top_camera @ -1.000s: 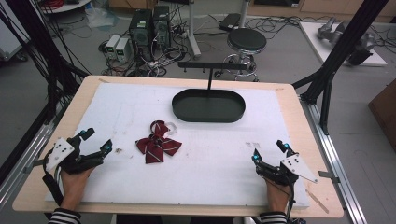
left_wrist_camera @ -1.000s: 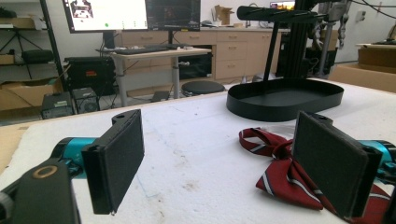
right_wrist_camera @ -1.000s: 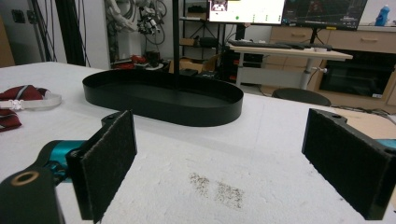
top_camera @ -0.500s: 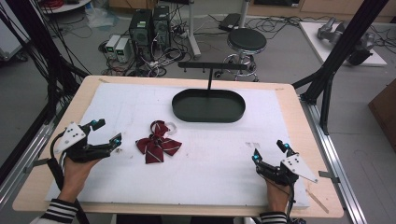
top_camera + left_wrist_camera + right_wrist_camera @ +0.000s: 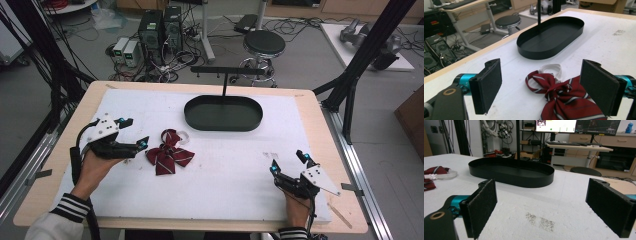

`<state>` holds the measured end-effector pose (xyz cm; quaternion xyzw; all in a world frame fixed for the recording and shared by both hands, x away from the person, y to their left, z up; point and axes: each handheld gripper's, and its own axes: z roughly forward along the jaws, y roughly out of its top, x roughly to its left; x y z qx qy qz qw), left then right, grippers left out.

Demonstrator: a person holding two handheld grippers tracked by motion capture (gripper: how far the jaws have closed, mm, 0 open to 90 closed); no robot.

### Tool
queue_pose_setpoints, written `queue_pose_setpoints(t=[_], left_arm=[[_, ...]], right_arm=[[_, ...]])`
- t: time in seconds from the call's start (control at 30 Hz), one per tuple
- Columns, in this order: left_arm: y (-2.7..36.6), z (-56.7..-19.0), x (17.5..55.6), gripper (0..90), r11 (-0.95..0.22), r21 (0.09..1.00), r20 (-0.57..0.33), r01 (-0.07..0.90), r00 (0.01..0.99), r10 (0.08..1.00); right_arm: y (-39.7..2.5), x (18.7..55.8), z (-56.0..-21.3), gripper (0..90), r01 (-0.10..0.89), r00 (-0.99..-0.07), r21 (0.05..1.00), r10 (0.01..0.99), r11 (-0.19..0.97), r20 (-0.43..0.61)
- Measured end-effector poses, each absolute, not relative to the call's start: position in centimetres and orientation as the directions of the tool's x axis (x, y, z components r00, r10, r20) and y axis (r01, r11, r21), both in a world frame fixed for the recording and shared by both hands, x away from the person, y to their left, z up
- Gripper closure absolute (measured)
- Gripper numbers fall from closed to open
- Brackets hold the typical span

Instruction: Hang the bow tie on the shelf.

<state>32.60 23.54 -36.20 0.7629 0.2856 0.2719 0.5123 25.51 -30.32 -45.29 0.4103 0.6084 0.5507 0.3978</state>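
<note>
Bow tie lies on worktop, near side of black oval tray, long axis roughly across. Left tongs just beside tie's left end, wide open, holding nothing; tie sits between jaws ahead. Right tongs well apart, open, empty. White strap toward tray. Nothing blocks approach.

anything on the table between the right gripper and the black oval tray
No object: in the high view, bare white table cover runs from the right gripper to the black oval tray. The right gripper view shows a dark speckled smudge on it.
</note>
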Motion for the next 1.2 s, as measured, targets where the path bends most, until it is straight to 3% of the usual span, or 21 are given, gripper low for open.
queue_pose_setpoints(t=[0.37,1.2], left_arm=[[20.5,-35.6,35.0,19.3,-0.434,0.873,0.142,0.223,0.735,0.663],[15.8,-37.4,38.9,20.7,-0.527,0.766,0.068,0.368,0.769,0.636]], right_arm=[[-30.3,25.5,-45.3,9.2,0.057,-0.349,0.996,0.936,0.063,-0.039],[-30.3,25.5,-45.3,9.2,0.062,-0.348,0.996,0.937,0.056,-0.031]])
